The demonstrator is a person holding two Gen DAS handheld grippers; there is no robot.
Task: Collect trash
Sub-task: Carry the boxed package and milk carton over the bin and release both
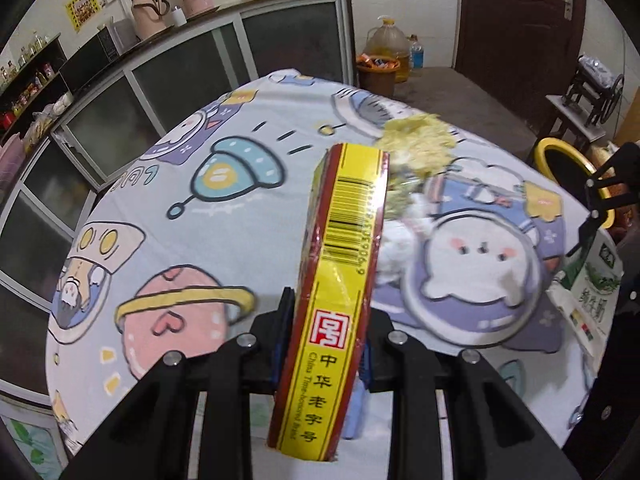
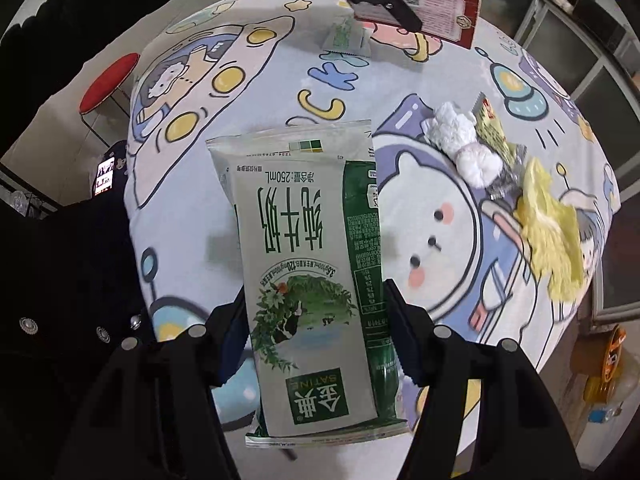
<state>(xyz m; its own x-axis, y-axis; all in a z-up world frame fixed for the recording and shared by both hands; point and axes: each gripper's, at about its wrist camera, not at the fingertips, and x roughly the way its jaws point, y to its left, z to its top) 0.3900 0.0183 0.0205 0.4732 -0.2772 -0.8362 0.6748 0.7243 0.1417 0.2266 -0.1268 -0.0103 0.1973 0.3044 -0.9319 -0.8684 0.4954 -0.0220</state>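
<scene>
A: What have you got on the left?

B: My left gripper (image 1: pixel 326 344) is clamped on a flat red-and-yellow box (image 1: pixel 340 280), gripped by its thin edge so the barcode side faces up. It hangs clear above the tablecloth (image 1: pixel 192 240).

A: And the right?

B: My right gripper (image 2: pixel 316 344) is pinched on a green-and-white milk pouch (image 2: pixel 304 264), taken across its width and lifted off the cloth, I'd say ready to carry to a bin.

A: What's left on the table?

B: Crumpled white tissue (image 2: pixel 460 140), a small printed wrapper (image 2: pixel 494 130) touching it, and yellow scraps (image 2: pixel 556 236) just beside those. A torn packet (image 2: pixel 346 38) lies farther off.

A: The room?

B: A kitchen: a round table under a cartoon space print, glass-fronted cabinets (image 1: pixel 192 76), pink flasks (image 1: pixel 150 12) on the counter, a brown door (image 1: pixel 516 16), a red stool (image 2: pixel 108 82)
</scene>
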